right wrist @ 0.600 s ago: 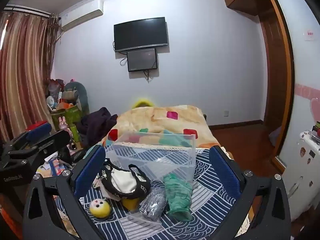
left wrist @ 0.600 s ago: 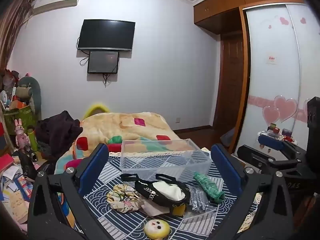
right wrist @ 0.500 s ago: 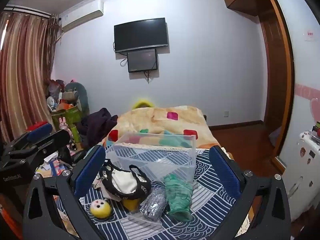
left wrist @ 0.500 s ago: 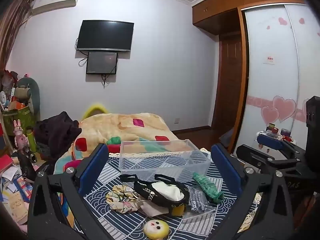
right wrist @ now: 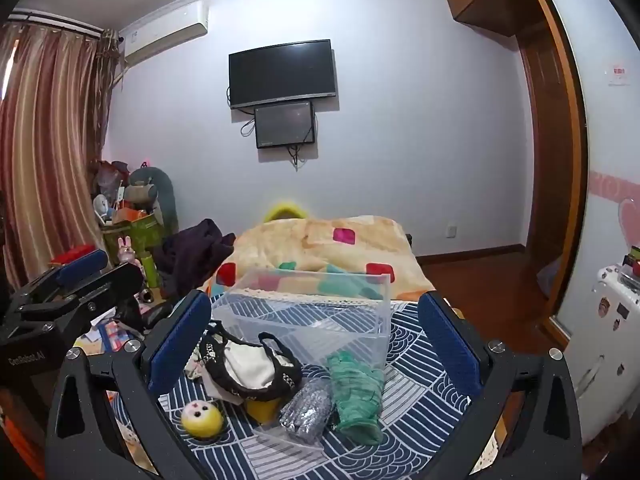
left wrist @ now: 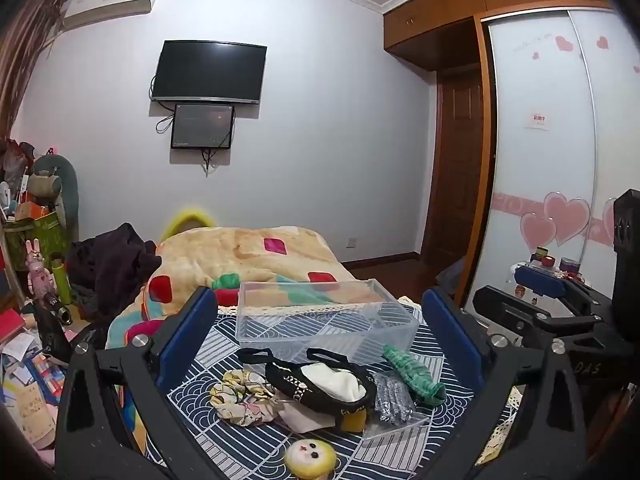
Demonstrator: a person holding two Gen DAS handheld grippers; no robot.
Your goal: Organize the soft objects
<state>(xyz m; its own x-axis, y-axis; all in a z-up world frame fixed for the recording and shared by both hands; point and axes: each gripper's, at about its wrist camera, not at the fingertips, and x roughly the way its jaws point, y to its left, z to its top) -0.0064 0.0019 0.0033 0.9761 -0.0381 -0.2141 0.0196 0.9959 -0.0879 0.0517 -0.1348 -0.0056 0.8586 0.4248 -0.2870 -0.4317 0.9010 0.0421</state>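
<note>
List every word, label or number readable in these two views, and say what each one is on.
"CenRobot.AI": on the black body of the left gripper, seen in the right wrist view.
"DAS": on the black body of the right gripper, in the left wrist view; it may be cut off.
Red sign on the wardrobe door: too small to read.
Black patterned pouch: white rim marks, blurred, unreadable.
</note>
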